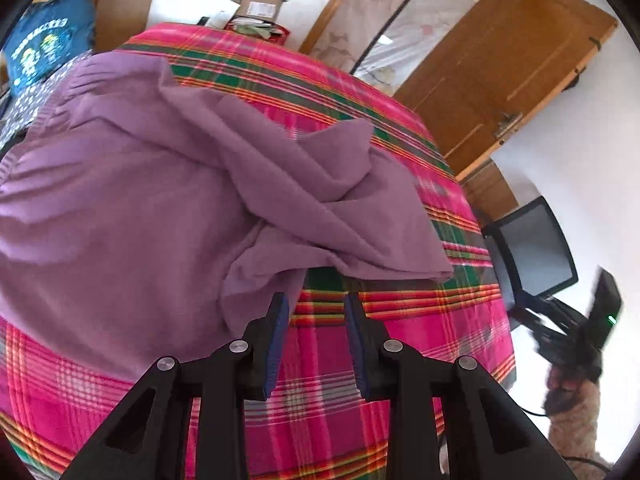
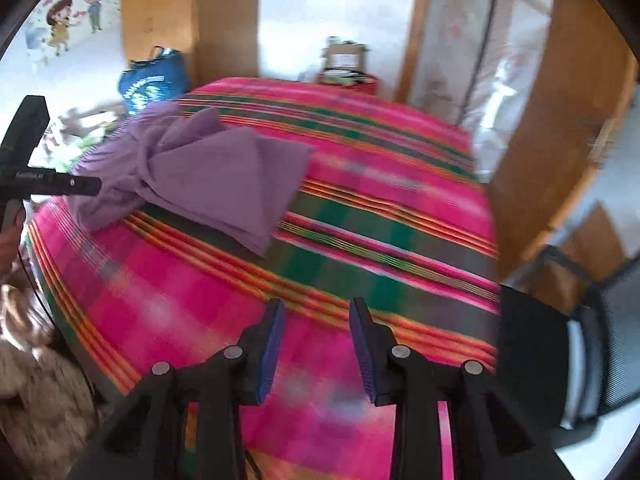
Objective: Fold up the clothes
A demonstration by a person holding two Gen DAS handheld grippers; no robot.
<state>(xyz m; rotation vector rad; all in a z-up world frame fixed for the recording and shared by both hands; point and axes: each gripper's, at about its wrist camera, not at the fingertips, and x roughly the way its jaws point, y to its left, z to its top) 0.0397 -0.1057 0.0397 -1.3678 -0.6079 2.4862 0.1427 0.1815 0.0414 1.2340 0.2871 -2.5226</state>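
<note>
Both grippers gape over a pink plaid bedspread, the purple garment unheld.

The left gripper (image 1: pixel 316 304) hangs with jaws parted just short of the crumpled purple garment (image 1: pixel 160 184), whose edge lies beside the left pad. The right gripper (image 2: pixel 316 308), jaws apart and empty, is well away from it. Beyond the bedspread (image 2: pixel 360 208), a cardboard box (image 1: pixel 260 8) holds papers.

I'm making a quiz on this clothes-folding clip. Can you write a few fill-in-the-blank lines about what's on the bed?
1. The crumpled garment on the bed is ____ in colour.
2. The left claw holds ____.
3. The bedcover under the garment has a ____ pattern.
4. The right claw has its jaws ____.

Missing words: purple; nothing; plaid; open
</note>
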